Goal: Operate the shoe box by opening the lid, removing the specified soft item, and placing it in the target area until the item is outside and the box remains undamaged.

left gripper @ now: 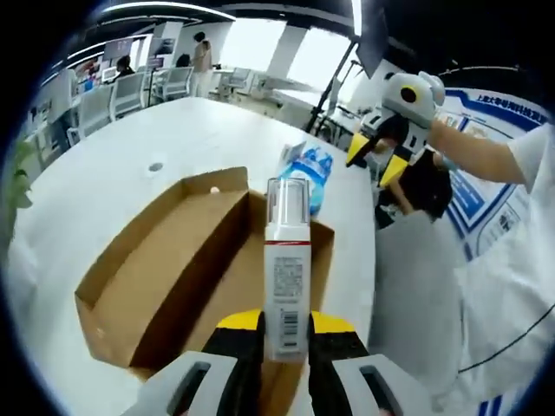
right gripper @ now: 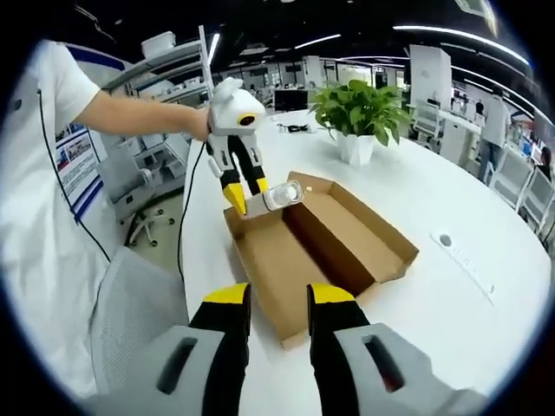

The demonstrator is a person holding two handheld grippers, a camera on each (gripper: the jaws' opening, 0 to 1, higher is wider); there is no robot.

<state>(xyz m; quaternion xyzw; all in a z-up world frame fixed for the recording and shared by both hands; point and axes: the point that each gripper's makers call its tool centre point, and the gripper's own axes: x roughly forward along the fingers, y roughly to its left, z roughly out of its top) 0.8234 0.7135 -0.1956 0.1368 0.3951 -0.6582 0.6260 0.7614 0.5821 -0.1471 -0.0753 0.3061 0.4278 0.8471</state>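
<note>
The brown shoe box [left gripper: 165, 260] lies open on the white table [left gripper: 121, 165], its lid folded out flat beside the tray. My left gripper [left gripper: 286, 325] is shut on a white pump bottle [left gripper: 287, 260] with a clear cap, holding it upright over the box. The right gripper view has that bottle [right gripper: 277, 197] in the left gripper [right gripper: 249, 198] above the box's [right gripper: 329, 238] far end. A blue and white soft pack [left gripper: 307, 170] lies on the table just beyond the box. My right gripper [right gripper: 280, 299] is open and holds nothing; it hangs [left gripper: 375, 160] in the air beyond the table edge.
A potted green plant [right gripper: 360, 111] stands on the table [right gripper: 460, 286] past the box. A small round port [left gripper: 155, 166] is set in the tabletop. A person's white sleeve and arm [right gripper: 61, 173] are at the table's side, with office chairs and desks further back.
</note>
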